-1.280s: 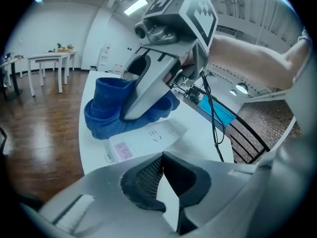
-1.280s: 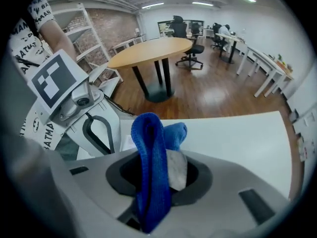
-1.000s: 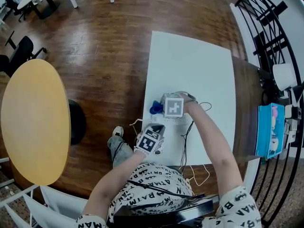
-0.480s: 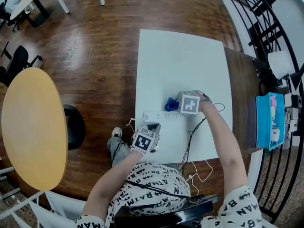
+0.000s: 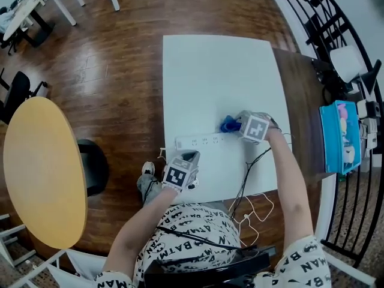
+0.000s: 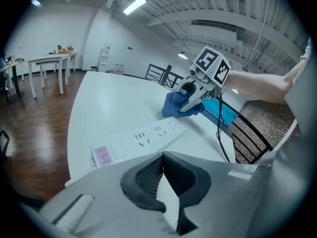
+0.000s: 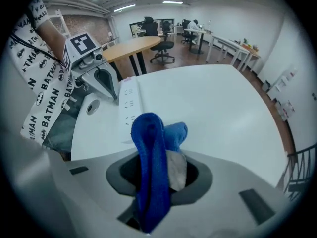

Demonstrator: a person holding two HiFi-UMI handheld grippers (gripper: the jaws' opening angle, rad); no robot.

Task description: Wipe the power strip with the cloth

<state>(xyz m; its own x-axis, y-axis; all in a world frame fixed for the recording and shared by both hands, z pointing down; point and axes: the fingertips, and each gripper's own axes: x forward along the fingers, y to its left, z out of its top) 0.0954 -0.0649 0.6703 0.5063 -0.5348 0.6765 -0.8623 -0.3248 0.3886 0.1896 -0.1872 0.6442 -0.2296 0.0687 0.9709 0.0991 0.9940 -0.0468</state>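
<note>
White shirt, black BATMAN print; grey left gripper.

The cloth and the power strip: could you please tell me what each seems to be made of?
Cloth: it looks like soft, matte blue fabric, perhaps microfibre, since it folds and bunches limply and has a fuzzy surface.
Power strip: it looks like hard, smooth white plastic with a faint sheen, judging by its straight rigid edges and moulded socket slots.

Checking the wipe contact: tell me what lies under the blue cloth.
The right gripper clamps the blue cloth at the power strip's right end; around it only white table shows. Whether that end lies beneath is covered.
</note>
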